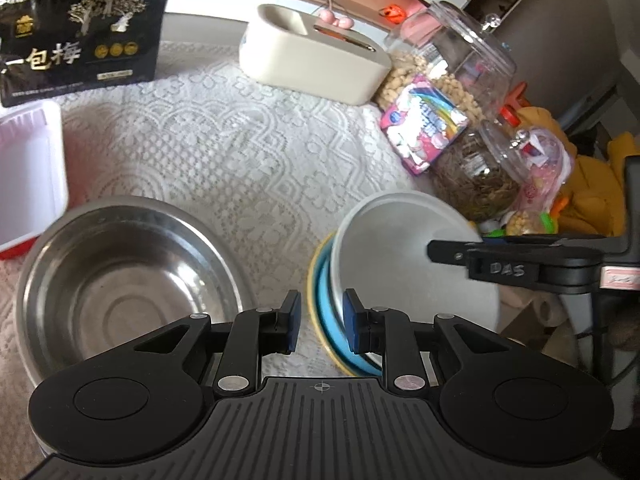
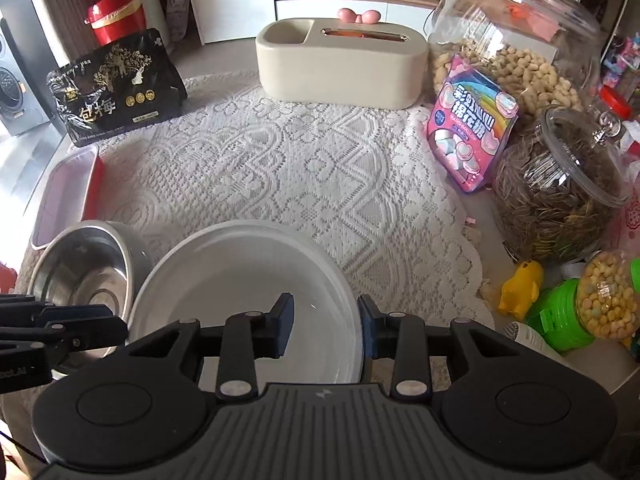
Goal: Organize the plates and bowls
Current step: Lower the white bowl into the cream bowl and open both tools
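Observation:
A white plate lies on top of a blue plate and a yellow plate in a stack on the lace cloth. A steel bowl stands to its left. My left gripper is open, its fingers straddling the stack's left rim. My right gripper is open, its fingers straddling the white plate's right rim; it also shows in the left wrist view. The steel bowl and my left gripper show at the left of the right wrist view.
A red-and-white tray, a black snack bag, a cream tissue box, a pink marshmallow pack and glass jars of peanuts and seeds ring the cloth. Small toys lie at the right.

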Action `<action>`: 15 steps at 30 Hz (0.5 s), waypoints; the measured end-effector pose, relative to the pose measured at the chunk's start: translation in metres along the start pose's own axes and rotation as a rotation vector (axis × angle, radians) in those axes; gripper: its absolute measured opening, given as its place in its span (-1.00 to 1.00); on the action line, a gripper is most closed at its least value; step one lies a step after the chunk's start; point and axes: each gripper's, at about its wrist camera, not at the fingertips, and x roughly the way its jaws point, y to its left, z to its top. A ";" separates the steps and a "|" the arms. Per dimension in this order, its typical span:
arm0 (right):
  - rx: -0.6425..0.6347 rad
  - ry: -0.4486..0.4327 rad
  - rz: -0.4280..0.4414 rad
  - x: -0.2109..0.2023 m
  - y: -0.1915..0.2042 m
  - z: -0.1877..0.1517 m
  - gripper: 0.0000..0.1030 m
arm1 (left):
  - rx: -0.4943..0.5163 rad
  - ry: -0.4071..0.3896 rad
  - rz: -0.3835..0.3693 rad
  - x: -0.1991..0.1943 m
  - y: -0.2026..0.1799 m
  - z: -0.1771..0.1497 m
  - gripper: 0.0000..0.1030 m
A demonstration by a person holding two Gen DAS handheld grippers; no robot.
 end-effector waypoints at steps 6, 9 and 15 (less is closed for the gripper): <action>0.035 0.050 -0.024 0.016 -0.005 -0.008 -0.34 | 0.029 0.036 -0.024 0.011 -0.008 -0.003 -0.52; 0.052 0.061 -0.035 0.022 -0.010 -0.011 -0.34 | 0.025 0.048 -0.019 0.017 -0.008 -0.004 -0.52; 0.079 0.075 -0.048 0.026 -0.019 -0.014 -0.34 | 0.019 0.031 -0.009 0.014 -0.009 -0.002 -0.52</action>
